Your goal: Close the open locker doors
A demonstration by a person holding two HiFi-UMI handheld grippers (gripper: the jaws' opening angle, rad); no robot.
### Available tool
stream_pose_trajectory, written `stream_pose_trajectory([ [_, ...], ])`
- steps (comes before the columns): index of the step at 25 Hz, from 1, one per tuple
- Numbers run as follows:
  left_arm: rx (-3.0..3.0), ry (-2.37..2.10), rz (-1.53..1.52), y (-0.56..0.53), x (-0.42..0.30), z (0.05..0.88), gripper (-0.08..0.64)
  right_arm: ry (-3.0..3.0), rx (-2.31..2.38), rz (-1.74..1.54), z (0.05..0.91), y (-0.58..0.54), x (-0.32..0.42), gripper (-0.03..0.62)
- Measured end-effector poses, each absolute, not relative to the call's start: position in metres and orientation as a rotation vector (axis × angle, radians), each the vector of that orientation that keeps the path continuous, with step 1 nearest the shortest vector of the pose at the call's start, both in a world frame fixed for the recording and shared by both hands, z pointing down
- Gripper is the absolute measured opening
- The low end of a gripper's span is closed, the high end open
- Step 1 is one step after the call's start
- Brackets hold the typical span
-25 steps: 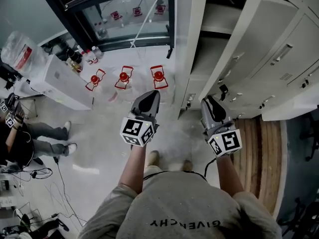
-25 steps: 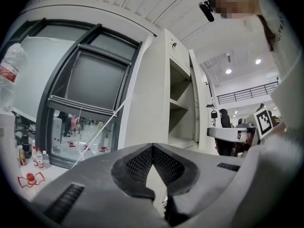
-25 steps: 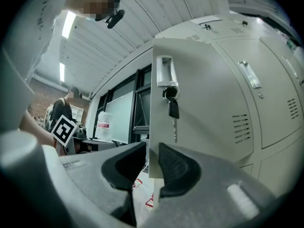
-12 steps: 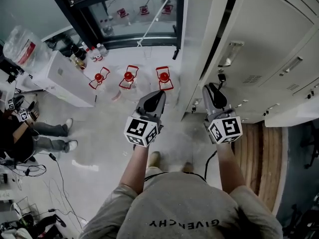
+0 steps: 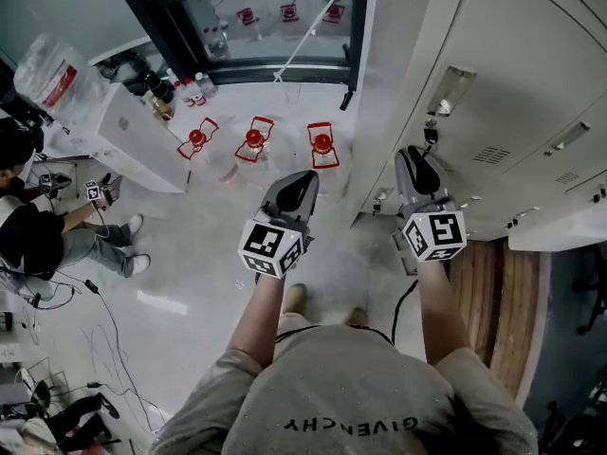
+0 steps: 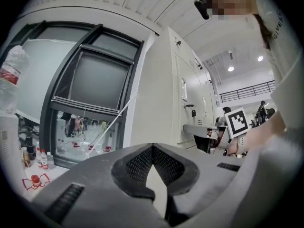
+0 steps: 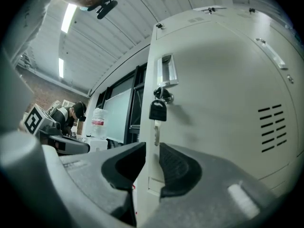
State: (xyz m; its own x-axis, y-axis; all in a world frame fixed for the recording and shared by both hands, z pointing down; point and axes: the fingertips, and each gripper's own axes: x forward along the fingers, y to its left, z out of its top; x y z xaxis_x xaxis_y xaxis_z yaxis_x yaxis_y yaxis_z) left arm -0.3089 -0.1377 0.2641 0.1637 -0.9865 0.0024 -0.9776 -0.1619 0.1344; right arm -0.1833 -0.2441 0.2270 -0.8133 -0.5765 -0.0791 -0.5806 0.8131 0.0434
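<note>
Left gripper (image 5: 302, 180): clenched, empty, idle over the floor.
Right gripper (image 5: 418, 155): clamped on the free edge of the locker door (image 7: 213, 103). Door nearly home, thin dark gap left.
Beyond: lower door (image 5: 560, 233) juts open, apparently yet to be closed.

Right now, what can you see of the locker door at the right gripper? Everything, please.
The locker door is a pale panel that looks like painted metal, and it stands upright. Near its free edge sits a recessed handle, and a black-headed key hangs just below it. Vent slots are cut farther across the panel. The free edge stands between the jaws of the right gripper, which close on it, so the door looks not fully shut.
</note>
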Motion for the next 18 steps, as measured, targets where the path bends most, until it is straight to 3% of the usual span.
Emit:
stream_pose_trajectory([
  [18,2.276,-1.989,-0.13,-0.123,-0.318,0.267,-0.003,2.951,-0.926,0.097,0.226,-0.244,-0.191,0.108],
])
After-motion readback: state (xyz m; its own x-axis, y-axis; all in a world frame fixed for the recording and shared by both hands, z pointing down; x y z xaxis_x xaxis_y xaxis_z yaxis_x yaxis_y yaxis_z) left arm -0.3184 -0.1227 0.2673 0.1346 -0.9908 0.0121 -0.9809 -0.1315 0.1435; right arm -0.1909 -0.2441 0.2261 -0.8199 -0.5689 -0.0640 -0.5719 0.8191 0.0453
